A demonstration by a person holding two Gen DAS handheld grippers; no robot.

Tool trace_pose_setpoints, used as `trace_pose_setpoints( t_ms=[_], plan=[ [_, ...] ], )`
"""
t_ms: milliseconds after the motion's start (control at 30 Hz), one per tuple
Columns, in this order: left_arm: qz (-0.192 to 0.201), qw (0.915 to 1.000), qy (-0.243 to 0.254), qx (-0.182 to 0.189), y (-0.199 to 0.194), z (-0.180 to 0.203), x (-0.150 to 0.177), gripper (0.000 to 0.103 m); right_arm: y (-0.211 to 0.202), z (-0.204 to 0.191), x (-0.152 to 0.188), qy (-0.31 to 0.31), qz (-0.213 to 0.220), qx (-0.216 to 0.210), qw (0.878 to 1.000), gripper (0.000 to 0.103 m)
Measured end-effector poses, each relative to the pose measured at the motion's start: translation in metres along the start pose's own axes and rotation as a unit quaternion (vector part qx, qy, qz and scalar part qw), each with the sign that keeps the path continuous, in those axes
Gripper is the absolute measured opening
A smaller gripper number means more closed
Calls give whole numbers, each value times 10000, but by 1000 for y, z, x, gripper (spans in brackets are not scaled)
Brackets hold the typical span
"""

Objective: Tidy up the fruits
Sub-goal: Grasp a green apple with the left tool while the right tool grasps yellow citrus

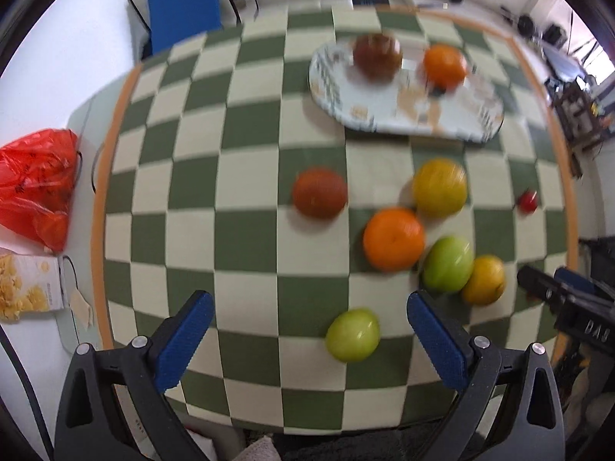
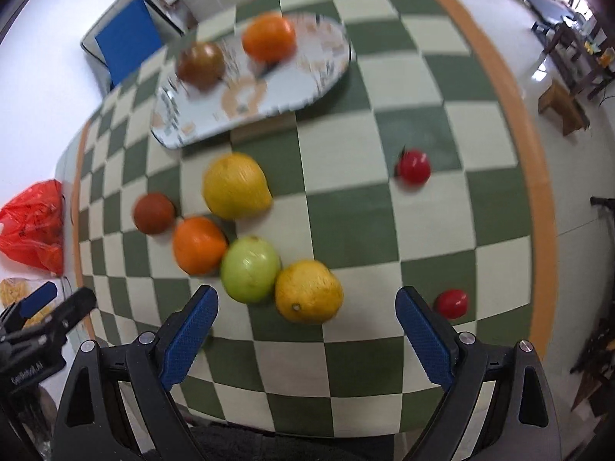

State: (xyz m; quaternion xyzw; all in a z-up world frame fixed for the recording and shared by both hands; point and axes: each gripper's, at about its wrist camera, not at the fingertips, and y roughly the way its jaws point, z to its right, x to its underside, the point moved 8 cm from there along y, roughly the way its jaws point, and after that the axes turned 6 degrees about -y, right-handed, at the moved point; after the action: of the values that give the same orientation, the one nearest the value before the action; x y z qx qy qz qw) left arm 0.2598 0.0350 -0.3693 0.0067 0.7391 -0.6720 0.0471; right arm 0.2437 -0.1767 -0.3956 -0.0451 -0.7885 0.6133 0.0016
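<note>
Both views blurred by motion; fine detail on the fruit is unreliable.

Left gripper (image 1: pixel 309 307): jaws spread wide, nothing held. It hangs above the near edge of the desk (image 1: pixel 246 176), which carries a green-and-cream checked cloth with an orange border. A green apple (image 1: pixel 353 335) lies on the cloth roughly between the jaws, nearer the right-hand one, apart from both.

Right gripper (image 2: pixel 307 303): jaws also spread wide, empty. A yellow lemon (image 2: pixel 308 291) sits on the cloth between them, touching neither pad as far as can be told.

Patterned tray (image 1: pixel 407 111) lies toward the far edge of the desk. On it: a dark red-brown fruit (image 1: pixel 377 56) and an orange (image 1: pixel 444 65), side by side, apart.

Loose fruit on the cloth, middle of the desk:
- second dark red-brown fruit (image 1: pixel 319 192), alone, toward the left edge
- large yellow fruit (image 1: pixel 440 187), just beside a second orange (image 1: pixel 394 239)
- second green apple (image 1: pixel 447 264), touching or nearly touching the orange and the lemon
- small red fruit (image 2: pixel 413 166), alone, toward the right edge
- another small red fruit (image 2: pixel 452 303), near the near-right corner, just outside the right gripper's right-hand jaw

Off the cloth, past the left edge: red plastic bag (image 1: pixel 36 186) and a printed carton (image 1: pixel 29 292).
</note>
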Motion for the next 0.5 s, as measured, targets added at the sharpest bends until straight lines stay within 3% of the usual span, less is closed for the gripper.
trace_pose_setpoints(
  t_ms=[167,233,333,433,500],
  plan=[
    [-629,9978,189,-4,45,5,33,103,52,-9,16,-753,-379,433,9955,86],
    [-743,9966,352,-72,56,10,39,103,72,-11,19,-975,-510,665,9917,72],
    [-886,9938,643,-188,72,18,49,103,87,-14,22,-1032,-597,618,9909,62],
    [-1082,9892,948,-266,88,29,57,103,89,-13,29,-1116,-626,714,9892,62],
    [-1154,9866,1123,-281,96,35,60,100,88,-10,38,-1020,-723,543,9907,62]
  ],
)
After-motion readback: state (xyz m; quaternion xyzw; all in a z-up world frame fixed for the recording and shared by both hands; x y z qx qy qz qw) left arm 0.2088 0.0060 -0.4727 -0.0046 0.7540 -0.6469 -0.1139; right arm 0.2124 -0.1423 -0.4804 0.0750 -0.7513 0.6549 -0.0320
